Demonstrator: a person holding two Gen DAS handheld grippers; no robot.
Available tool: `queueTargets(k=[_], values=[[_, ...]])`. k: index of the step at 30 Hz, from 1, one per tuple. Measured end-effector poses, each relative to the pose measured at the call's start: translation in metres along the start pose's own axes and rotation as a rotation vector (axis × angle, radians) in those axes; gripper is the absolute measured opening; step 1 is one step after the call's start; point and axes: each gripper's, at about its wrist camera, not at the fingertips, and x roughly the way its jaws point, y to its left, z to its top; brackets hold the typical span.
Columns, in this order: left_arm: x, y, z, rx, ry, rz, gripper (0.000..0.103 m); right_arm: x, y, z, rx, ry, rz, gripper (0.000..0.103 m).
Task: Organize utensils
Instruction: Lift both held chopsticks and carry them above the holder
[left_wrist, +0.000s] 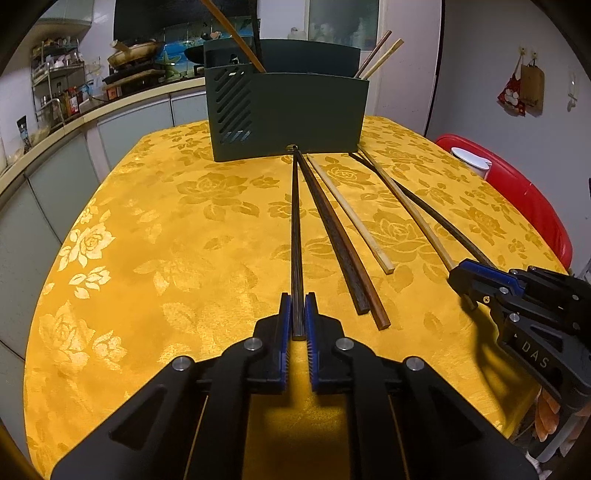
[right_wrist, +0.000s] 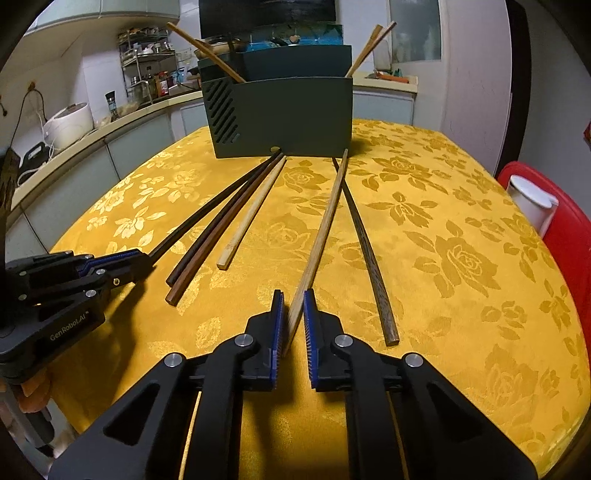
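The green holder (left_wrist: 291, 110) held several chopsticks upright on the yellow tablecloth (left_wrist: 166, 240). The left gripper (left_wrist: 298, 314) clamped a black chopstick (left_wrist: 297, 240); the right gripper (right_wrist: 293, 314) clamped a tan chopstick (right_wrist: 321, 229).

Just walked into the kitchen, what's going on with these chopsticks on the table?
A person holds a gripper in each hand. The left gripper is shut on a black chopstick; the right gripper is shut on a light brown chopstick. Four more lie loose on the yellow tablecloth. The green holder already has a few inside.
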Motion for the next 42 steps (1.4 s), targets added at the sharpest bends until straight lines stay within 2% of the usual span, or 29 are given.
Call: queueTargets(k=[5, 9, 17, 24, 34, 42], values=[[-0.007, 0.001, 0.003, -0.004, -0.007, 0.005, 0.007, -0.003, -0.009, 0.004, 0.042, 0.028, 0.016, 0.010], [-0.019, 0.002, 0.007, -0.004, -0.038, 0.006, 0.007, -0.013, -0.017, 0.008, 0.053, 0.005, 0.017, 0.009], [-0.056, 0.003, 0.026, -0.004, -0.152, 0.021, 0.007, -0.061, -0.026, 0.029, 0.035, -0.165, -0.009, 0.007], [-0.082, 0.003, 0.045, 0.001, -0.226, 0.025, 0.007, -0.084, -0.030, 0.046, 0.015, -0.252, -0.007, 0.007], [-0.125, 0.002, 0.095, 0.045, -0.334, 0.059, 0.007, -0.128, -0.027, 0.101, -0.023, -0.362, 0.085, 0.007], [-0.129, 0.006, 0.139, 0.055, -0.328, 0.062, 0.007, -0.121, -0.017, 0.151, -0.078, -0.354, 0.134, 0.007]])
